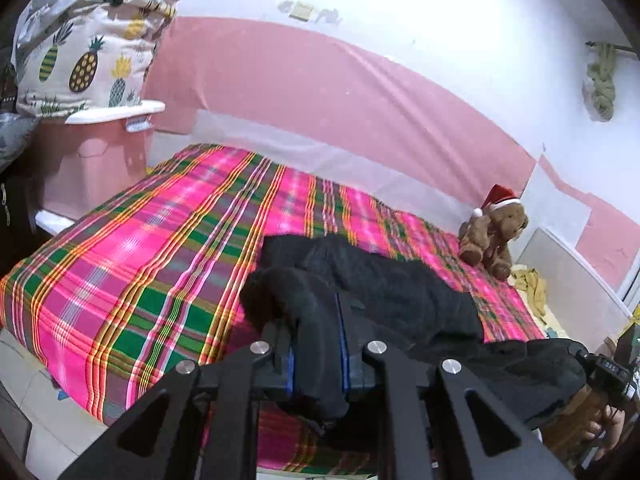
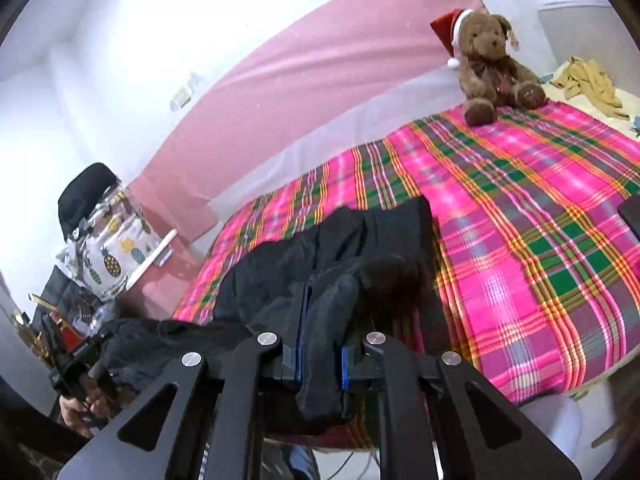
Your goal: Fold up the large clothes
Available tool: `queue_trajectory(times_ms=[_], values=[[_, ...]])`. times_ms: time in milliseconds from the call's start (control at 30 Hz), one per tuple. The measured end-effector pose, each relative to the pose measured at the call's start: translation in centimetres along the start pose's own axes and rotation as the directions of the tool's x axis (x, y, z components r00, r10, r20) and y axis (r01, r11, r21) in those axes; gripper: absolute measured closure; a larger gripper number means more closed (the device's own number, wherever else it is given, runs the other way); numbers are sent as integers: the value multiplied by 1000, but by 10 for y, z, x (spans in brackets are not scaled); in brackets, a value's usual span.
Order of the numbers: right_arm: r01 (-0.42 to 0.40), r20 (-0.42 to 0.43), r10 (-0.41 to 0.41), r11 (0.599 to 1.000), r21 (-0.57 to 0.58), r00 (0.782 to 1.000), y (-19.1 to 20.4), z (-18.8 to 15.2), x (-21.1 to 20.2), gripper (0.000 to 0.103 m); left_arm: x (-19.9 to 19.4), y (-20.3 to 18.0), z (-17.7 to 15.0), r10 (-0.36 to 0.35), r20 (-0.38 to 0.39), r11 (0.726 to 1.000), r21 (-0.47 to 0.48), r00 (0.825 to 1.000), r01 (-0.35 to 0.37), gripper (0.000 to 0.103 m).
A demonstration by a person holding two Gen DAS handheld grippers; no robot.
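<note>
A large black garment (image 1: 384, 280) lies across the pink plaid bed (image 1: 132, 264), its near edge lifted off the cover. My left gripper (image 1: 318, 360) is shut on a bunched fold of that edge, with cloth hanging down between the blue pads. In the right wrist view the same black garment (image 2: 360, 236) stretches back over the plaid bed (image 2: 540, 248). My right gripper (image 2: 322, 356) is shut on another bunch of its near edge. Each view shows the other gripper at its side, held by a hand (image 1: 596, 428) (image 2: 84, 404), with the cloth sagging between the two.
A brown teddy bear (image 1: 492, 236) (image 2: 492, 64) in a red hat sits at the bed's far corner. A pineapple-print bag (image 1: 84, 60) (image 2: 116, 256) rests on a pink bin (image 1: 92, 164) to the left. Yellow cloth (image 2: 588, 80) lies beyond the bed. A dark flat object (image 2: 630, 216) lies at the bed's right edge.
</note>
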State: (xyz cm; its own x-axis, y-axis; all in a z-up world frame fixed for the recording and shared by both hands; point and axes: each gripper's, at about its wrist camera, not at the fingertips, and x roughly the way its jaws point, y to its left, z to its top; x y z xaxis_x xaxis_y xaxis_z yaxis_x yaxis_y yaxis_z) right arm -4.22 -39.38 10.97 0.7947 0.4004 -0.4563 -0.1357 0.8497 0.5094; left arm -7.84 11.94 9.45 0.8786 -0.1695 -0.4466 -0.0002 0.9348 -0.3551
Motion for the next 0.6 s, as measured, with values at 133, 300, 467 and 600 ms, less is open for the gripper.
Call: queue_trajectory(times_ms=[133, 300, 467, 600], values=[[-4, 25, 4, 1000, 6, 1000, -4, 13, 13, 91, 10, -5, 9, -6, 21, 1000, 3, 1000, 6, 87], [2, 44, -1, 1000, -11, 999, -5, 44, 40, 91, 37, -5, 28, -6, 26, 1000, -10, 1000, 6, 87], [27, 33, -26, 999, -32, 999, -4, 81, 73, 91, 80, -6, 62, -3, 14, 1000, 3, 1000, 2, 87], [54, 5, -54, 998, -36, 999, -6, 113, 112, 91, 122, -11, 88, 22, -8, 1000, 7, 1000, -22, 87]])
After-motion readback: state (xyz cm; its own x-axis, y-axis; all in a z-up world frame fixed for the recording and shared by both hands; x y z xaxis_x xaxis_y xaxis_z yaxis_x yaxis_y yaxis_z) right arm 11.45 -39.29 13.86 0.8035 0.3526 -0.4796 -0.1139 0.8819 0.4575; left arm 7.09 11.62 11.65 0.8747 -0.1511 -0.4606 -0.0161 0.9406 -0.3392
